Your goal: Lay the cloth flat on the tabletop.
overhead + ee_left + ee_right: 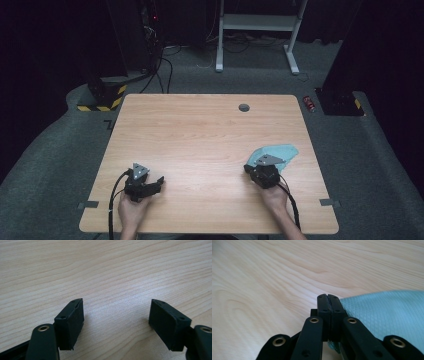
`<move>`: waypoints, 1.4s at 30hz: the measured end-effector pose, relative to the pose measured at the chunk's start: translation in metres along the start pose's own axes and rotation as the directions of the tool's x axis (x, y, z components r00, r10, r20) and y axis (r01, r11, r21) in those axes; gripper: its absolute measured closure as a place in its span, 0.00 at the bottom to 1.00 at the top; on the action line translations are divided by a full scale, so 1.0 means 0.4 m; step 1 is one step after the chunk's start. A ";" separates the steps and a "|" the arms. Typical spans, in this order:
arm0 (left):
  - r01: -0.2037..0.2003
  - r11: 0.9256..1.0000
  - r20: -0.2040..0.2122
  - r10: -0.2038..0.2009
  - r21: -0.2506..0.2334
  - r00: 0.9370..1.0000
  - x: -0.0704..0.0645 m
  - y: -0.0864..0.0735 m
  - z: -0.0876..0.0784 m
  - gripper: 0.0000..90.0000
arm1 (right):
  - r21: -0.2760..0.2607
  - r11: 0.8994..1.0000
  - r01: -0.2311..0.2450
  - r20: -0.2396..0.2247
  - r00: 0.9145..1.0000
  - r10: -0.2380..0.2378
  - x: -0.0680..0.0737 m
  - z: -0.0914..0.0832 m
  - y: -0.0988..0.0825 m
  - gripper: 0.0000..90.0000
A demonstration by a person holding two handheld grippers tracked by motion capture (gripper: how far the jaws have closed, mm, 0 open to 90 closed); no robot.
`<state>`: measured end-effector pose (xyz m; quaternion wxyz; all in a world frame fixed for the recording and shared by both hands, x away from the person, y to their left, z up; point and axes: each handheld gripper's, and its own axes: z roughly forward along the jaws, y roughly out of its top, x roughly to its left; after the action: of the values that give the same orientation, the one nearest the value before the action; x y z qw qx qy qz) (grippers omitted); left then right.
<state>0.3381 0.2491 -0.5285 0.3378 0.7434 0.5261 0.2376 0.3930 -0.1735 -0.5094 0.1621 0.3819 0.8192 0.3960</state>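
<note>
On the right side of the tabletop (200,140), the right gripper (328,298) has its jaws pressed together on an edge of the cloth (387,312).
Looks feather-light and floppy to me, so I'd pinch an edge or corner. It's pale teal with a fine waffle weave, lying rumpled. Left gripper (116,312) sits well apart, jaws spread over bare wood.

Setting: a lab test bay. A bare light wooden table (200,145) stands on grey carpet (60,150) among black curtains. Hazard-striped black-and-yellow stand bases (102,97), trailing black floor cables (162,70) and a white metal frame (257,22) surround it.
</note>
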 end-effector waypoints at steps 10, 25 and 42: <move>-0.008 1.000 0.001 0.008 0.000 1.000 -0.001 0.000 0.000 0.32 | -0.014 0.997 0.072 -0.134 0.988 -0.073 0.127 0.048 0.030 0.99; 0.005 1.000 0.112 -0.002 -0.021 0.994 -0.023 0.010 0.008 0.38 | -0.027 0.989 0.146 -0.281 0.948 -0.148 0.258 0.102 0.064 0.98; -0.253 0.960 0.394 0.281 -0.123 0.875 -0.308 0.113 0.024 0.42 | -0.031 0.999 0.028 -0.126 0.992 -0.031 0.098 -0.032 -0.029 0.84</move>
<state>0.3320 0.1206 -0.5005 0.4287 0.8302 0.3280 0.1392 0.3542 -0.1555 -0.5088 0.1211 0.3416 0.8275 0.4288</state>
